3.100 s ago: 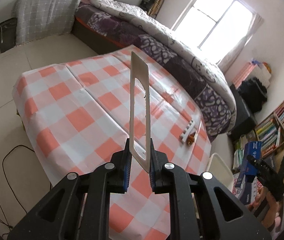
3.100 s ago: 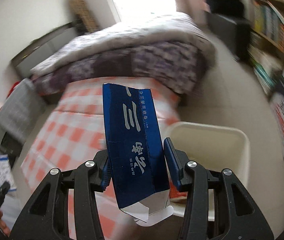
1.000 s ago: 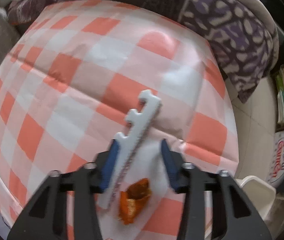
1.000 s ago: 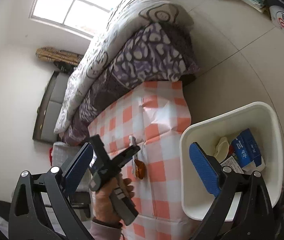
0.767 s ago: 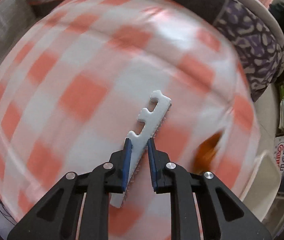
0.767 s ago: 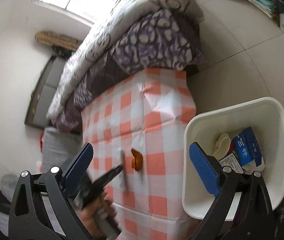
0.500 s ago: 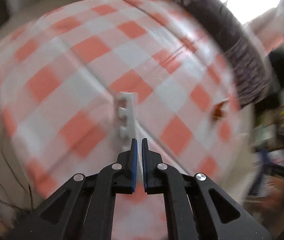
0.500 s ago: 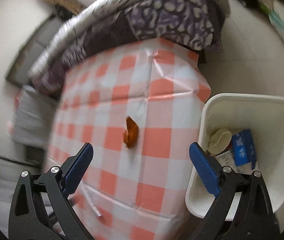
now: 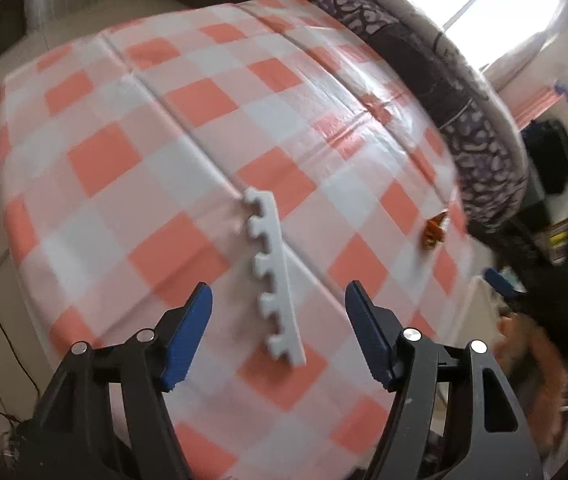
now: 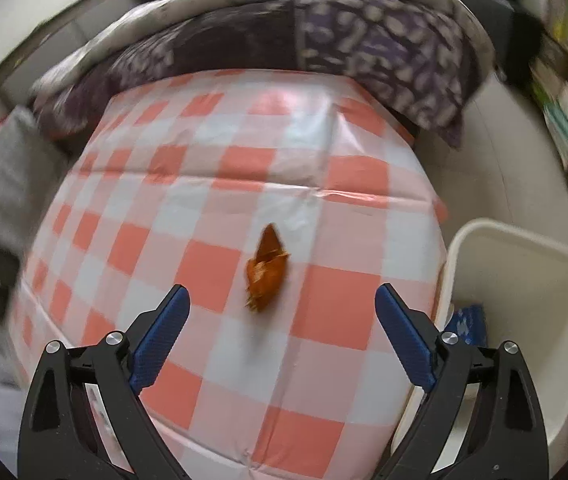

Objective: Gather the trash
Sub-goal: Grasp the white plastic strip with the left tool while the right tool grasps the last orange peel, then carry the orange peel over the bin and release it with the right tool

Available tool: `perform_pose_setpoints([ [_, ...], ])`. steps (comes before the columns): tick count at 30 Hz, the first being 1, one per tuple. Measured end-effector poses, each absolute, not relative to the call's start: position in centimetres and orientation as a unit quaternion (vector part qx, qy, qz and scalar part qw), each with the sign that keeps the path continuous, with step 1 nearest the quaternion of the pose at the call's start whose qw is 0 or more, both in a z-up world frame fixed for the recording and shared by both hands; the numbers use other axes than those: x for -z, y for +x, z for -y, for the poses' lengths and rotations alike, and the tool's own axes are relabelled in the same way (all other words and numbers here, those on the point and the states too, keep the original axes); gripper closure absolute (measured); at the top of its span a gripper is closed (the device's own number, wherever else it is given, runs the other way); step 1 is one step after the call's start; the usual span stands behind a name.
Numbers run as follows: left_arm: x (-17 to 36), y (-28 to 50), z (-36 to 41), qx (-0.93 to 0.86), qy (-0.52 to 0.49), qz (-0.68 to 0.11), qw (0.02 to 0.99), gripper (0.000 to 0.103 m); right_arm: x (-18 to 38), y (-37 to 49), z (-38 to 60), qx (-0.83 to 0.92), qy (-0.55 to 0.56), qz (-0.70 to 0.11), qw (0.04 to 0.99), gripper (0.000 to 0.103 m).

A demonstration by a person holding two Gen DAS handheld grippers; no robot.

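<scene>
The foam strip [image 9: 273, 276], clamped half a second ago, is released onto the worktop [image 9: 123, 152] as the left claw [image 9: 277, 316] has just been opening; the right claw [image 10: 281, 308] is spread wide above the blurred orange scrap [image 10: 265, 270].

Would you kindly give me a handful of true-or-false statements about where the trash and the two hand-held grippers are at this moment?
1. The white notched foam strip lies on the checked tablecloth, clear of the open left hand-held gripper. True; its jaws have just been opening and the pads do not touch the strip.
2. The right hand-held gripper is clamped on the orange scrap. False: its jaws stand wide open and the scrap lies on the cloth ahead of them.
3. A blue carton lies inside the white bin. True.
4. The white bin stands on the tablecloth. False: it stands beside the table's edge, lower down.
</scene>
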State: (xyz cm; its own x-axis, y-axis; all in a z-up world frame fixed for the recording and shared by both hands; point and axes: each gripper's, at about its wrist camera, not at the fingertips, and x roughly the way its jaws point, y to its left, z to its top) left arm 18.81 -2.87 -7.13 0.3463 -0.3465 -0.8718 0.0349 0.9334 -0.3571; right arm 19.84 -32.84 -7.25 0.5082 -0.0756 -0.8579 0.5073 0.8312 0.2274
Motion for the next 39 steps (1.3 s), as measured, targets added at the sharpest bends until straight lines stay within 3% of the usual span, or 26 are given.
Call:
perform_pose_setpoints([
  [5, 10.9, 20.5, 7.0, 0.058, -0.020, -0.587, 0.807, 0.035, 8.9, 20.8, 33.1, 0.172, 0.212, -0.490, 0.828, 0.012],
  [7, 12.1, 20.1, 7.7, 0.050, 0.009, -0.583, 0.811, 0.040, 9.3, 21.4, 32.5, 0.163, 0.199, -0.496, 0.829, 0.012],
  [8, 11.8, 19.7, 8.1, 0.058, 0.025, -0.570, 0.820, 0.050, 9.4, 21.8, 32.1, 0.158, 0.191, -0.497, 0.832, 0.011],
  [9, 11.6, 19.4, 8.2, 0.070, 0.029, -0.568, 0.820, 0.075, 9.6, 22.1, 31.8, 0.156, 0.182, -0.498, 0.833, 0.011],
  [12, 11.3, 18.9, 6.9, 0.083, 0.018, -0.578, 0.812, 0.079, 11.0, 23.5, 30.9, 0.152, 0.159, -0.514, 0.829, 0.010],
  [15, 11.4, 18.5, 4.2, 0.078, -0.011, -0.580, 0.811, 0.079, 12.4, 24.4, 30.2, 0.147, 0.136, -0.524, 0.828, 0.027],
  [17, 10.6, 18.6, 1.8, 0.085, -0.066, -0.583, 0.806, 0.079, 12.1, 24.7, 29.3, 0.147, 0.094, -0.511, 0.842, 0.069],
  [18, 9.9, 18.5, 0.9, 0.090, -0.086, -0.579, 0.806, 0.079, 12.0, 24.9, 29.0, 0.132, 0.099, -0.509, 0.845, 0.080],
  [26, 2.5, 16.9, -6.3, 0.117, -0.202, -0.492, 0.839, 0.079, 5.1, 22.7, 22.8, 0.000, 0.104, -0.420, 0.902, 0.082],
  [31, -1.5, 15.6, -7.6, 0.126, -0.212, -0.433, 0.867, 0.079, -0.4, 19.5, 19.0, -0.048, 0.072, -0.361, 0.929, 0.082],
  [39, -4.5, 13.2, -8.1, 0.124, -0.194, -0.379, 0.896, 0.079, -4.7, 13.8, 17.6, -0.059, 0.044, -0.316, 0.946, 0.082],
])
